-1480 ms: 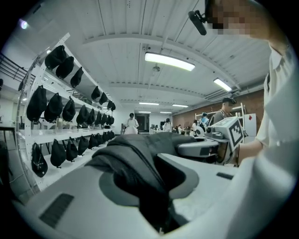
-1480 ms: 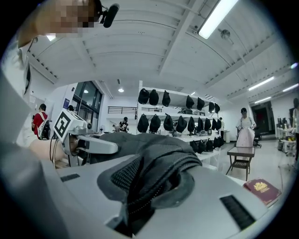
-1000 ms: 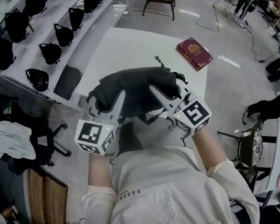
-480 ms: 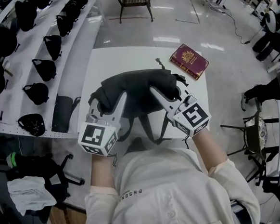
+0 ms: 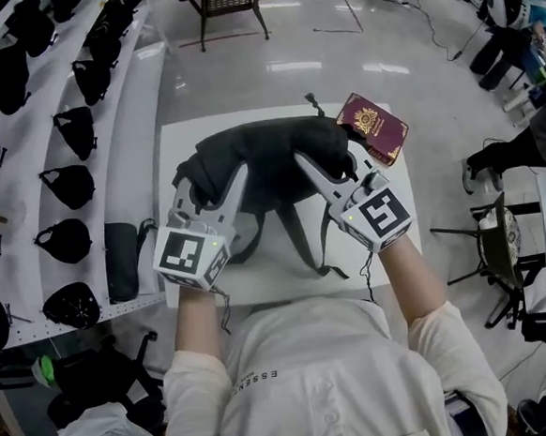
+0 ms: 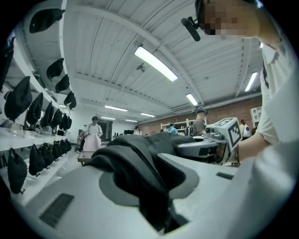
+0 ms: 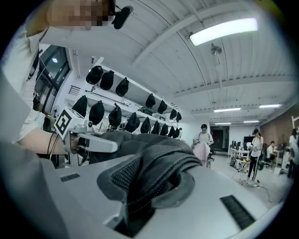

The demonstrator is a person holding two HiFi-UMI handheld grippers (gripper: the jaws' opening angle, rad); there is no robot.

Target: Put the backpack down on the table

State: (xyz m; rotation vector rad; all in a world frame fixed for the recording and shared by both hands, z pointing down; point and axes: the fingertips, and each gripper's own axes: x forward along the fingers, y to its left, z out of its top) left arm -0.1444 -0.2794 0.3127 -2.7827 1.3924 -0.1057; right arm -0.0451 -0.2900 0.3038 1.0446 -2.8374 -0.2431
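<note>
A black backpack [image 5: 269, 161] hangs over the white table [image 5: 287, 272], its straps [image 5: 299, 243] dangling down toward the tabletop. My left gripper [image 5: 212, 181] is shut on the bag's left side, and my right gripper [image 5: 330, 165] is shut on its right side. In the left gripper view, dark fabric [image 6: 135, 163] is pinched between the jaws, and the right gripper [image 6: 219, 135] shows beyond it. In the right gripper view, padded mesh fabric [image 7: 154, 168] fills the jaws. Whether the bag's bottom touches the table is hidden.
A red book [image 5: 372, 127] lies at the table's far right corner, close to the bag. White shelves [image 5: 137, 110] with several black bags [image 5: 69, 134] run along the left. A dark chair [image 5: 492, 251] stands at the right and a wooden stand [image 5: 223, 0] beyond the table.
Both grippers have carried the backpack sideways, and the table now lies squarely under it. The straps now hang over the tabletop. The jaws have kept their grip.
</note>
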